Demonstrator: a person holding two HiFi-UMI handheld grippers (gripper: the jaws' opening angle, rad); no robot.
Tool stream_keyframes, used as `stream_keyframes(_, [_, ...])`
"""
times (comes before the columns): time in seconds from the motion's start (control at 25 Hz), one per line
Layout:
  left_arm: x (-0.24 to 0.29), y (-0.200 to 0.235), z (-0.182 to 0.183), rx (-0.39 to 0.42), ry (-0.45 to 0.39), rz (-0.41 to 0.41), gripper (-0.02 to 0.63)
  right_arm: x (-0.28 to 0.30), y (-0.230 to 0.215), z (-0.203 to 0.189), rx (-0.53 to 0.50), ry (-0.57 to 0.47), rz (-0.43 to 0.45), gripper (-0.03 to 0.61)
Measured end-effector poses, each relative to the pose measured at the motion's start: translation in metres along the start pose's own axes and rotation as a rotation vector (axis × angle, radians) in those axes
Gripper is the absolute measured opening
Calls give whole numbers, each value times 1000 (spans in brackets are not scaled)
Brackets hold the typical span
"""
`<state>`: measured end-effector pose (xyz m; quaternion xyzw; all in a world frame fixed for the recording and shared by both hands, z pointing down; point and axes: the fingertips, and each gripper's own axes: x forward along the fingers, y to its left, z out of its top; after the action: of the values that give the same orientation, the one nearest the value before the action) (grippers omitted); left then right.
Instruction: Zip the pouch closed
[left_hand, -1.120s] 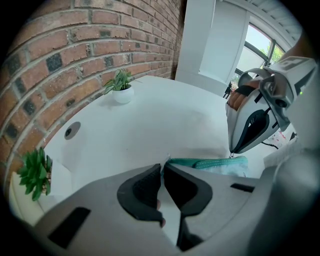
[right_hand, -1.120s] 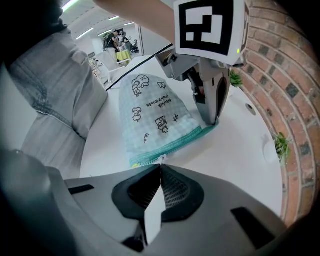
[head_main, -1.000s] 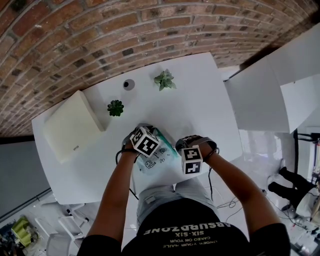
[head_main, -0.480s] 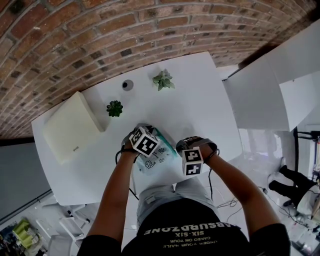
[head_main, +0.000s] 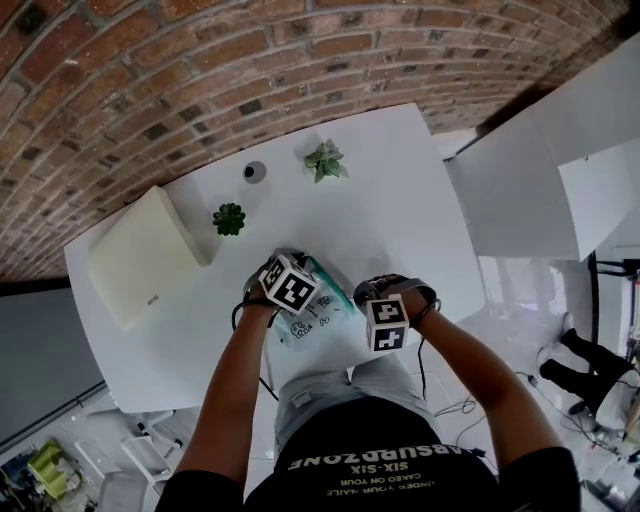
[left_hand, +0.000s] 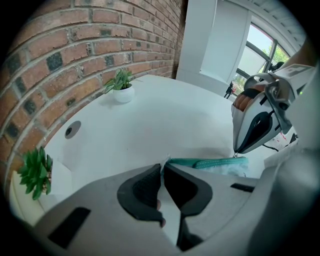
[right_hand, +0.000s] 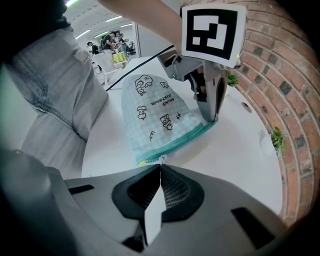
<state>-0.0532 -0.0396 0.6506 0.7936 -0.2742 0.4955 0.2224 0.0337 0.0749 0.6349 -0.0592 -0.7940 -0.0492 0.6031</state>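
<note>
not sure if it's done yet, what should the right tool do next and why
Probably open the right tool and let go of the zipper pull. It pinches the pull at the end of the pouch farthest from the left tool, and the teal zip edge between them looks flat with no gap, though I can't be certain.

Left claw (head_main: 289, 284), right claw (head_main: 386, 322) at opposite ends of pouch (head_main: 318, 315) on white table (head_main: 400, 200).
</note>
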Motion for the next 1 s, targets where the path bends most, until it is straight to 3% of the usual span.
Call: stream_keyframes(1.0, [-1, -1, 1, -47, -15, -1, 28, 10, 18, -10, 73, 14, 20, 2])
